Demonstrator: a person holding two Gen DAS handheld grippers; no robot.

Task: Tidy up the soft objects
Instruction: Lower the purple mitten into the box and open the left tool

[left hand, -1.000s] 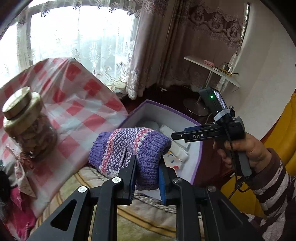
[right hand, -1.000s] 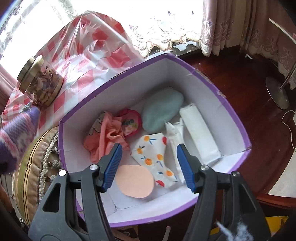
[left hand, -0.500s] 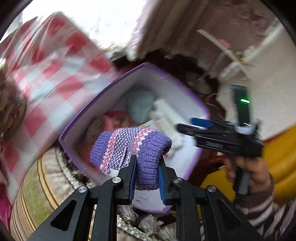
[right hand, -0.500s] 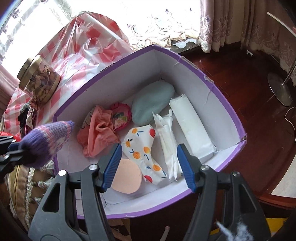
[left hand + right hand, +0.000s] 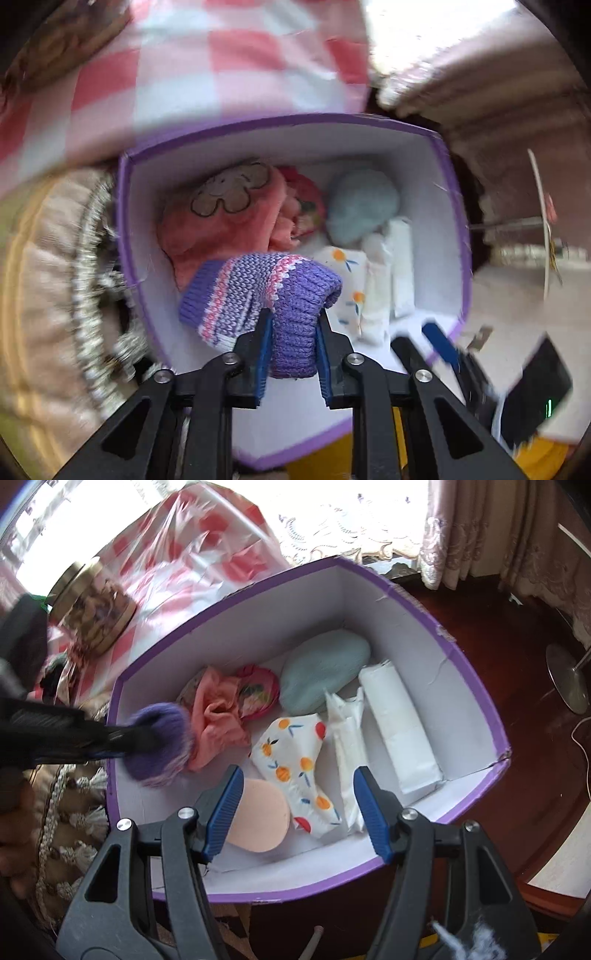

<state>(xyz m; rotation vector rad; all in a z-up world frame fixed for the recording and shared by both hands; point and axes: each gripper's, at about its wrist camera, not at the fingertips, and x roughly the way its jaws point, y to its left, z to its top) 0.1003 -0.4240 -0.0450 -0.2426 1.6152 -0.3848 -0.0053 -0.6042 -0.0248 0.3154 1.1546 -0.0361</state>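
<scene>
My left gripper [image 5: 293, 325] is shut on a purple, pink and white knitted sock [image 5: 258, 291] and holds it over the left part of the purple-rimmed white box [image 5: 461, 236]. In the right wrist view the sock [image 5: 159, 746] is blurred, just inside the box's left wall [image 5: 114, 775]. The box holds a pink cloth [image 5: 218, 723], a pale blue pad [image 5: 325, 675], an orange-print cloth [image 5: 295, 757], white packets [image 5: 399, 727] and a peach round pad [image 5: 255, 819]. My right gripper [image 5: 297, 808] is open and empty above the box's near side.
A red-checked tablecloth [image 5: 207, 550] lies behind the box, with a gold-lidded glass jar [image 5: 92, 605] on it. A tasselled cushion [image 5: 48, 295] lies left of the box. Dark wood floor [image 5: 491, 627] and a lamp base [image 5: 569, 679] are at the right.
My left gripper has carried the sock forward from beside the box to over its left inside. The right gripper has stayed open over the near side.
</scene>
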